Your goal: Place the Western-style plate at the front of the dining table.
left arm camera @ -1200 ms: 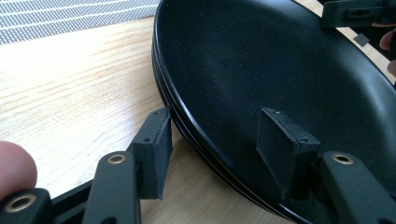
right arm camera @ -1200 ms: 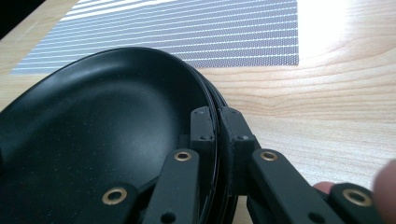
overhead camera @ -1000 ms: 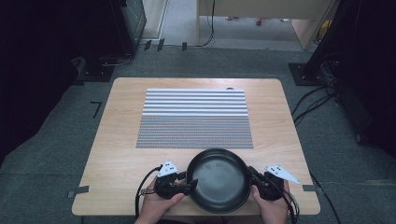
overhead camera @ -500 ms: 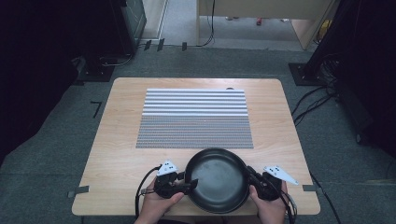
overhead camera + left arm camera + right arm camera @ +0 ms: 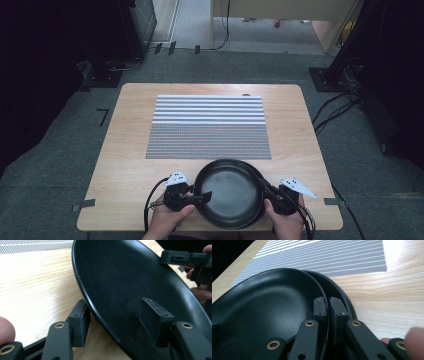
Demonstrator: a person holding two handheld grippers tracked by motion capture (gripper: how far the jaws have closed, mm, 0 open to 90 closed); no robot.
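Note:
Two black plates lie stacked near the table's front edge. The upper plate (image 5: 227, 192) sits shifted a little left, leaving the lower plate (image 5: 259, 176) showing as a crescent on its right. In the right gripper view the upper plate (image 5: 269, 307) stands clear of the lower plate (image 5: 337, 290), and my right gripper (image 5: 328, 307) is shut on the upper plate's rim. My left gripper (image 5: 115, 315) is open astride the opposite rim of the upper plate (image 5: 120, 282), one jaw outside and one inside. From above, the left gripper (image 5: 200, 196) and right gripper (image 5: 270, 192) flank the plates.
A grey and white striped placemat (image 5: 209, 127) lies on the middle of the wooden table (image 5: 125, 150), just beyond the plates. Dark cables and equipment stands lie on the floor around the table. The far half of the mat is bare.
The upper plate has slid slightly to the left over the lower one. Both hands and grippers have hardly moved.

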